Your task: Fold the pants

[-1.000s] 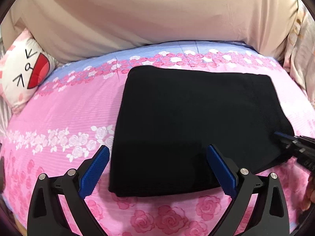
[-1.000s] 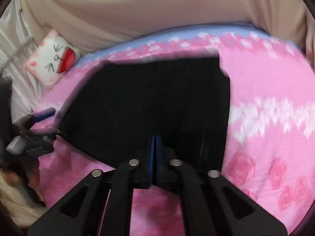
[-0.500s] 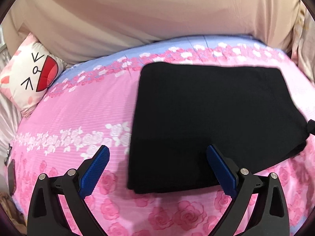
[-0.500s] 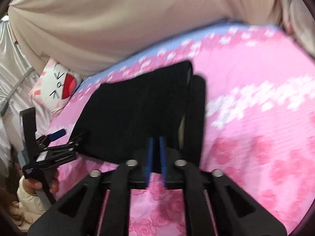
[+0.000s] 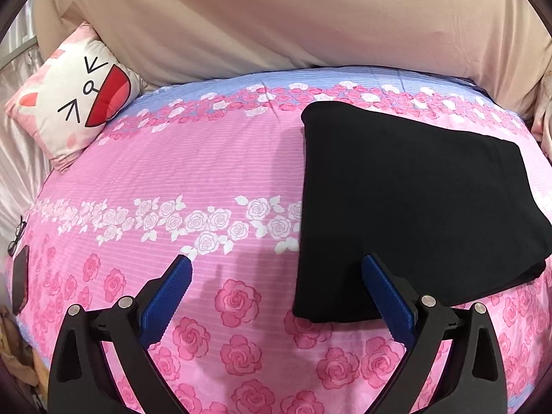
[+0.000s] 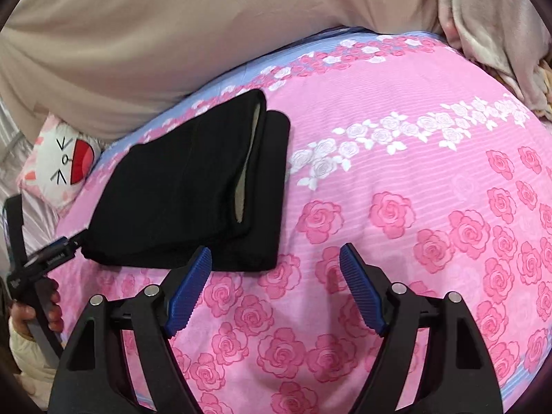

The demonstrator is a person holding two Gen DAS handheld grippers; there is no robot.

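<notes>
The black pants (image 5: 407, 203) lie folded into a flat rectangle on the pink rose-print bedsheet (image 5: 207, 179). In the right wrist view the pants (image 6: 186, 189) show stacked layers with a pale lining at the fold. My left gripper (image 5: 276, 283) is open and empty, just left of the pants' near corner; its right finger overlaps the near edge. My right gripper (image 6: 276, 265) is open and empty, hovering over bare sheet just right of the pants. The left gripper also shows in the right wrist view (image 6: 51, 252) at the pants' left corner.
A cat-face cushion (image 5: 76, 96) sits at the back left of the bed. A beige cover (image 5: 276, 17) hangs along the far side. A grey-pink blanket (image 6: 493, 24) lies at the back right. Glasses (image 5: 17, 238) and a dark object (image 5: 20, 283) lie at the left edge.
My right gripper let go of the pants, opened and drew back to the right. My left gripper shifted left, so the pants now sit to its right.
</notes>
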